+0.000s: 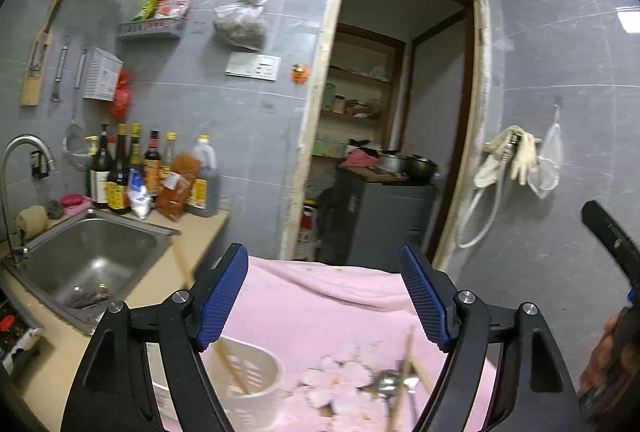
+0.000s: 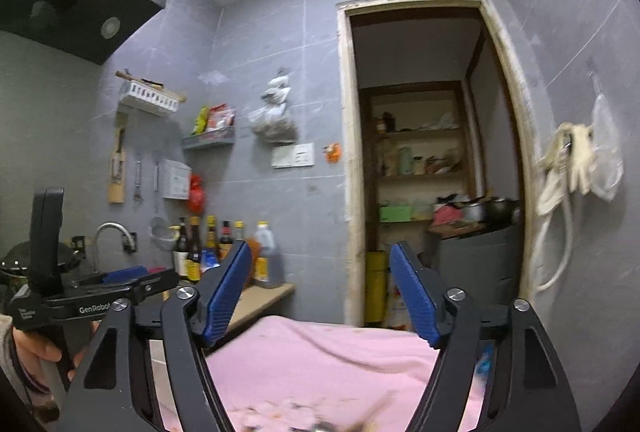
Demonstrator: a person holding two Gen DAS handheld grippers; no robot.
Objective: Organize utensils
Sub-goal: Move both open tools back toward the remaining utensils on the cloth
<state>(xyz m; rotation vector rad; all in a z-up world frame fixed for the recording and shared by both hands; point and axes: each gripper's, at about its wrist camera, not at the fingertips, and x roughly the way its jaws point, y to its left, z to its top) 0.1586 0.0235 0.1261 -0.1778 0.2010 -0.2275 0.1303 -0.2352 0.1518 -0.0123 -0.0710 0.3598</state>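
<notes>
Left gripper (image 1: 324, 296): jaws wide, nothing between the blue pads, held above a pink cloth (image 1: 320, 304). Right gripper (image 2: 320, 296): jaws wide, empty, pointing at the doorway (image 2: 420, 152). Holder (image 1: 250, 380): white, slotted, on the cloth's left part, one chopstick (image 1: 230, 364) leaning inside. Spoon (image 1: 390, 382) and more chopsticks (image 1: 404, 372): loose on the cloth, right of the holder, blurred. Sink (image 1: 92, 256): left of the cloth; bottles (image 1: 132, 172) behind it

A white slotted holder (image 1: 250, 378) holds one leaning chopstick (image 1: 230, 364); spoons (image 1: 390, 384) lie beside it.
</notes>
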